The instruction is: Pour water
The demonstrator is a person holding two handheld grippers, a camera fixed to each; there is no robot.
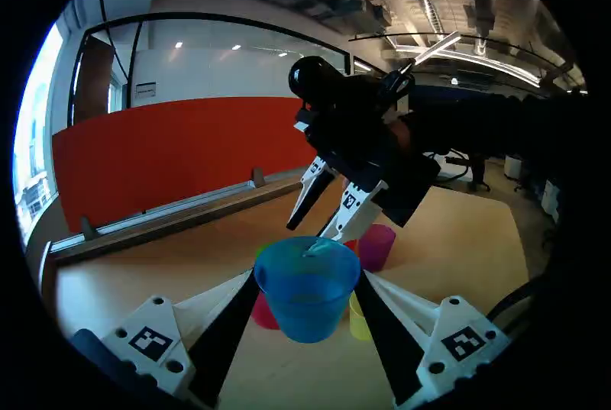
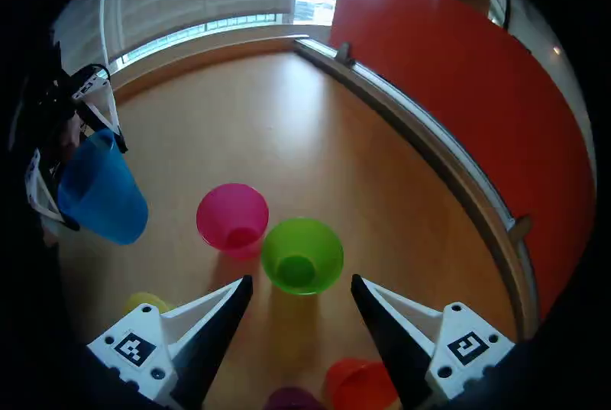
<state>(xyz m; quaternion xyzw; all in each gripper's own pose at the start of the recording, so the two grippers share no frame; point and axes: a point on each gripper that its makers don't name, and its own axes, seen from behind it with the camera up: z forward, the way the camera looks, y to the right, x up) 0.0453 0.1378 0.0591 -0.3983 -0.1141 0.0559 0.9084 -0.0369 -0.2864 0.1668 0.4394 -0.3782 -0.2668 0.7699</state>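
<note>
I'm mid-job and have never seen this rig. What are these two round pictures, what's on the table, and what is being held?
There is no robot arm. A person holds a two-finger gripper in each hand, and a fisheye camera rides on each one, looking forward along its fingers.

The left gripper view looks out from the left gripper. Its fingers are closed on a blue cup, held above the wooden table. Farther off in that picture hangs the right gripper.

The right gripper view looks down from the right gripper, whose fingers stand open and empty above a green cup. Beside that stands a pink cup. A yellow cup, an orange cup and a purple cup sit near the picture's lower edge.

I cannot tell whether the blue cup holds water.
</note>
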